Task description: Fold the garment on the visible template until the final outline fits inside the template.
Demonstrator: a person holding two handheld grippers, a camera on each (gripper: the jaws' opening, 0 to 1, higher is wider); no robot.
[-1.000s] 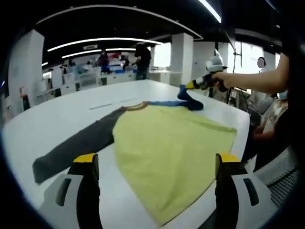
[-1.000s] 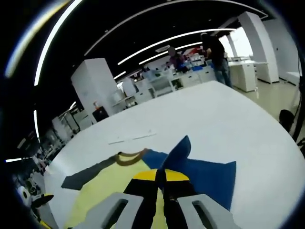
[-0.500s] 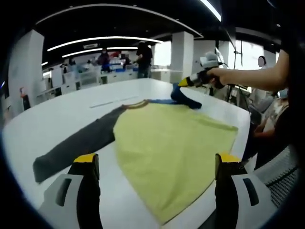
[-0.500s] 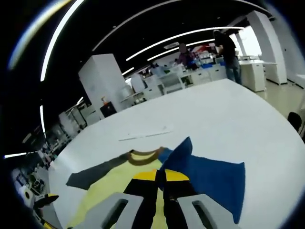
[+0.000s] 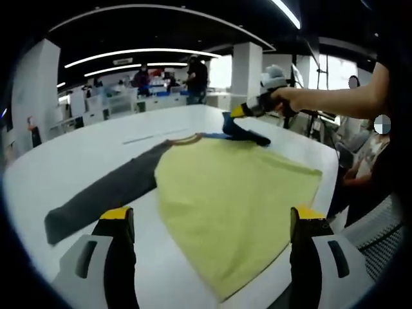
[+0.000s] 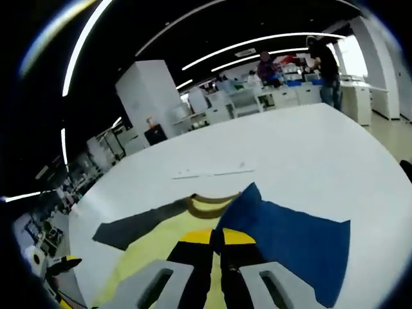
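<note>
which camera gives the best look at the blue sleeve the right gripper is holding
The right gripper view: the blue sleeve spreads wide just beyond the right gripper, which is shut on its raised edge. The left gripper view shows that sleeve small and far off, bunched under the gripper.

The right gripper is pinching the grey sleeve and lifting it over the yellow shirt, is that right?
Not quite. The right gripper is shut on the blue sleeve, not the grey sleeve, which lies flat on the table. The right gripper view shows this. The rest holds: it lifts the sleeve over the yellow shirt.
</note>
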